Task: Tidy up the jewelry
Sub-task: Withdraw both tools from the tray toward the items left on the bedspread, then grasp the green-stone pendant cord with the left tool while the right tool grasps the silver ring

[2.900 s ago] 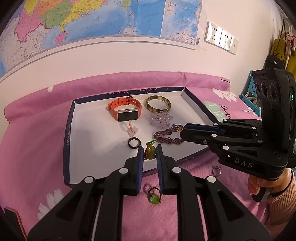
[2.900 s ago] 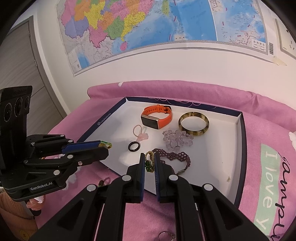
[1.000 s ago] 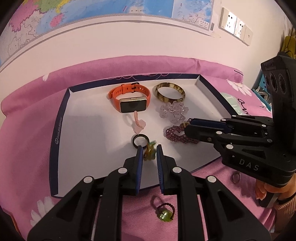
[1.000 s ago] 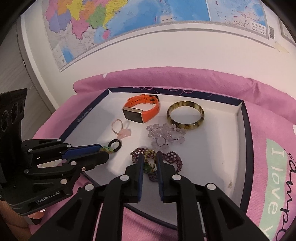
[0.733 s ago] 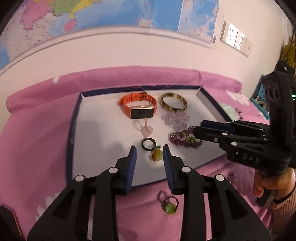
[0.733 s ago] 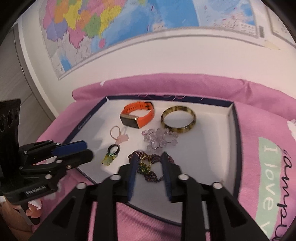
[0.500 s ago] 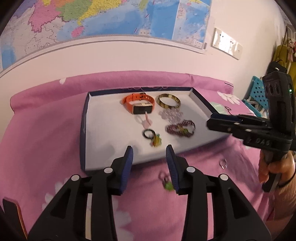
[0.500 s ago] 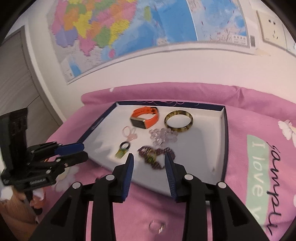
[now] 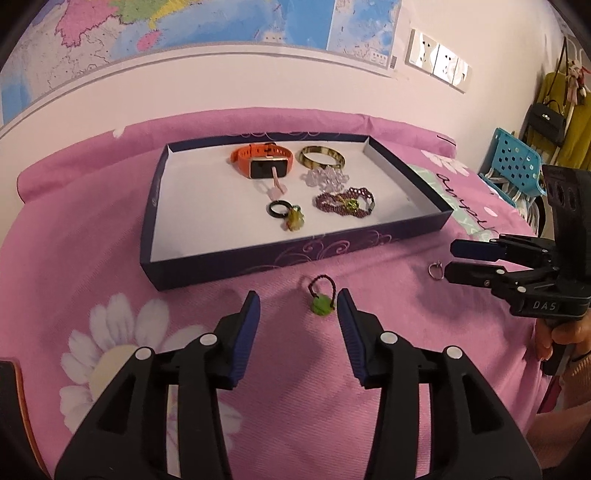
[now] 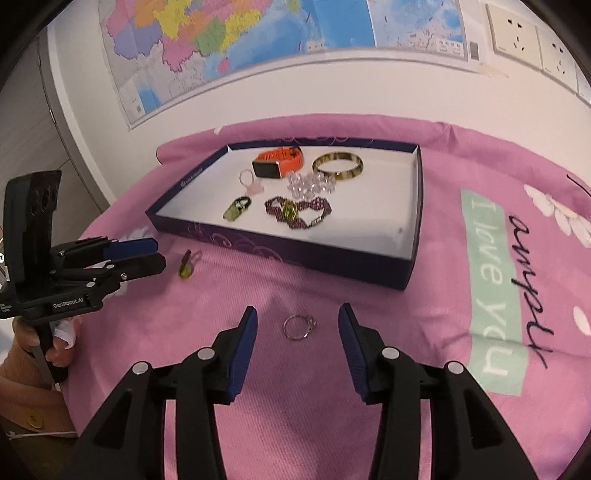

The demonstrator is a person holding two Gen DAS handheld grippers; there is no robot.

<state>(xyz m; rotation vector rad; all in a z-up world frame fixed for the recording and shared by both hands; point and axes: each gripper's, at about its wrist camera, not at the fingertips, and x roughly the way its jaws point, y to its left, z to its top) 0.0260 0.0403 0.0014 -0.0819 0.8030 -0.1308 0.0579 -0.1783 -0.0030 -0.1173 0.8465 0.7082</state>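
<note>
A dark blue tray holds an orange watch, a bangle, a purple bead bracelet, a black ring and a yellow-green pendant. On the pink cloth in front of it lies a green bead ring, just ahead of my left gripper, near its right finger. A silver ring lies between the fingers of my right gripper. Both jaws are opening and press on nothing.
The pink bedspread with daisies and lettering covers the whole surface up to a white wall with a map. A blue perforated stool and hanging bags stand at the far right. A hand holds each gripper's handle.
Both grippers let go of the pendants they held inside the tray, opened, and drew back off the tray. They now hover over the cloth by the two loose rings.
</note>
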